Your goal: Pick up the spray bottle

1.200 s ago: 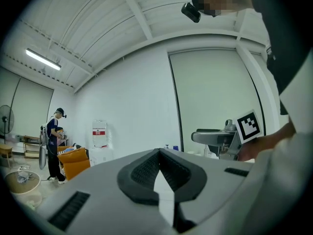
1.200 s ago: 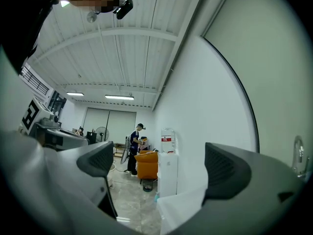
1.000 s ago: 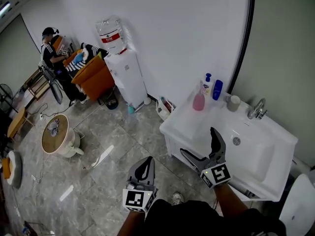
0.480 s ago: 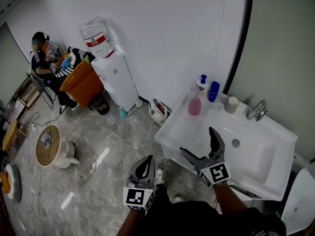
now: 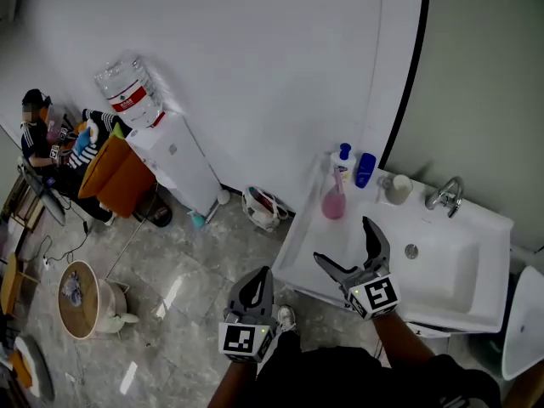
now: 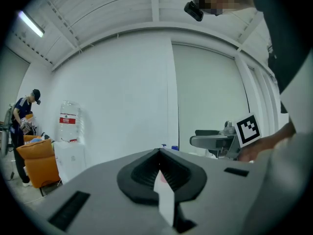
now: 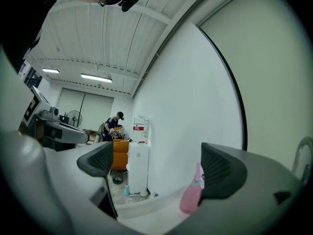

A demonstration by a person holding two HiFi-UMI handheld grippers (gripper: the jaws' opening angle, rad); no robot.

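The pink spray bottle (image 5: 333, 201) stands upright at the back left of the white sink counter (image 5: 310, 236), near the wall. In the right gripper view the pink spray bottle (image 7: 190, 198) shows just left of the right jaw, some way ahead. My right gripper (image 5: 342, 241) hovers over the counter's front part, short of the bottle, open and empty (image 7: 159, 166). My left gripper (image 5: 253, 292) hangs lower left over the floor, off the counter, its jaws pressed together with nothing in them (image 6: 159, 169).
Behind the spray bottle stand a white pump bottle (image 5: 343, 161) and a blue bottle (image 5: 365, 170). A cup (image 5: 396, 189) and faucet (image 5: 445, 195) sit right of them, by the basin (image 5: 442, 270). A water dispenser (image 5: 170, 155), bag (image 5: 262, 207) and a seated person (image 5: 38, 134) are left.
The head view has swung left to right and nearer the sink; the counter now lies more directly under my right gripper. Both grippers keep their pose and jaw state.
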